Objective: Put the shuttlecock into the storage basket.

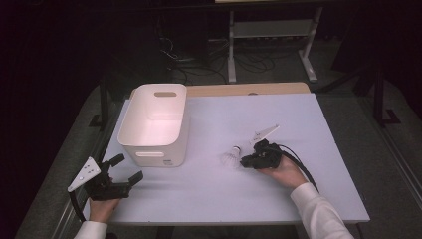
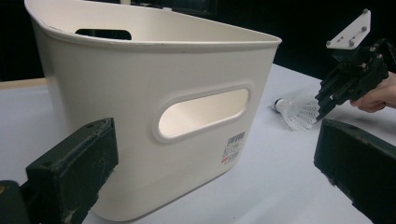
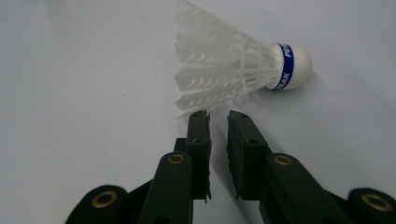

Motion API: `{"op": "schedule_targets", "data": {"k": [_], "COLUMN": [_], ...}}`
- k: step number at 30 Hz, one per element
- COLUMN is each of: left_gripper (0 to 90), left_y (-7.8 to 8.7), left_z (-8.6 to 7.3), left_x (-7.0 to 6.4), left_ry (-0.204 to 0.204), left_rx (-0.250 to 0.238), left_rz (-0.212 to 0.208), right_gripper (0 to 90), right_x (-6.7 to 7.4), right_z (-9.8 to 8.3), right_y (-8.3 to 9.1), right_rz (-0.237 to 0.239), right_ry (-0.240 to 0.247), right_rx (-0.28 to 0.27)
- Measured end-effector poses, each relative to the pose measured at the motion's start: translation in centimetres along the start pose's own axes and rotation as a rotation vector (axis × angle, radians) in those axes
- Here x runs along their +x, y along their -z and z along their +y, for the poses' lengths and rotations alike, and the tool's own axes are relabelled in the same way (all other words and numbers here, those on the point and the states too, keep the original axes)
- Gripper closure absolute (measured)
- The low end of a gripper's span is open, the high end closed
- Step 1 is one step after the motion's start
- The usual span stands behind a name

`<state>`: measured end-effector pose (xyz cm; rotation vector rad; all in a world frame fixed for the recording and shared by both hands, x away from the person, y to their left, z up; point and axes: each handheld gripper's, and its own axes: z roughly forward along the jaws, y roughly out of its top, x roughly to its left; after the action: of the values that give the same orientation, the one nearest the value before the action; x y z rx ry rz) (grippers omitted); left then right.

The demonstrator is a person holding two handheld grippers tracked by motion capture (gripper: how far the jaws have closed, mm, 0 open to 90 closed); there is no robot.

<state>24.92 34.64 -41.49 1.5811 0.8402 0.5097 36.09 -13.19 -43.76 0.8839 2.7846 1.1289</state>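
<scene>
A white plastic bin with slotted handles (image 1: 154,124) stands at the left of the pale lavender tabletop (image 1: 214,194), open side up. Near the middle lies a small white shuttlecock (image 1: 231,155) on its side. The right hand-held gripper (image 1: 244,162), black with a trailing cable, sits just beside the shuttlecock's skirt. The left hand-held gripper (image 1: 127,169) hovers at the near left corner, jaws spread wide, near the bin's front wall.

— Left side?
— Black two-jaw left tongs (image 1: 123,169) gaping wide, held low in the left hand (image 1: 103,206).
— Right?
— Black right tongs (image 3: 218,116) narrowed to a slim gap, gripped by the white-sleeved right hand (image 1: 284,172).
</scene>
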Motion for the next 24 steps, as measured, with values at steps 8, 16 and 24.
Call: {"op": "schedule_targets", "data": {"k": [8, 16, 24], "left_gripper": [0.0, 0.0, 0.0], "left_y": [0.1, 0.0, 0.1], "left_z": [0.0, 0.0, 0.0], "left_x": [0.0, 0.0, 0.1], "left_ry": [0.003, 0.012, 0.012], "left_rx": [-0.005, -0.016, -0.009], "left_rz": [-0.002, -0.006, -0.004], "right_gripper": [78.6, 78.6, 80.5], "right_x": [0.5, 0.9, 1.0], "right_z": [1.1, 2.0, 3.0], "right_y": [-0.8, -1.8, -2.5], "right_rz": [0.015, 0.021, 0.020], "right_ry": [0.025, 0.041, 0.047], "right_rx": [0.007, 0.014, 0.004]}}
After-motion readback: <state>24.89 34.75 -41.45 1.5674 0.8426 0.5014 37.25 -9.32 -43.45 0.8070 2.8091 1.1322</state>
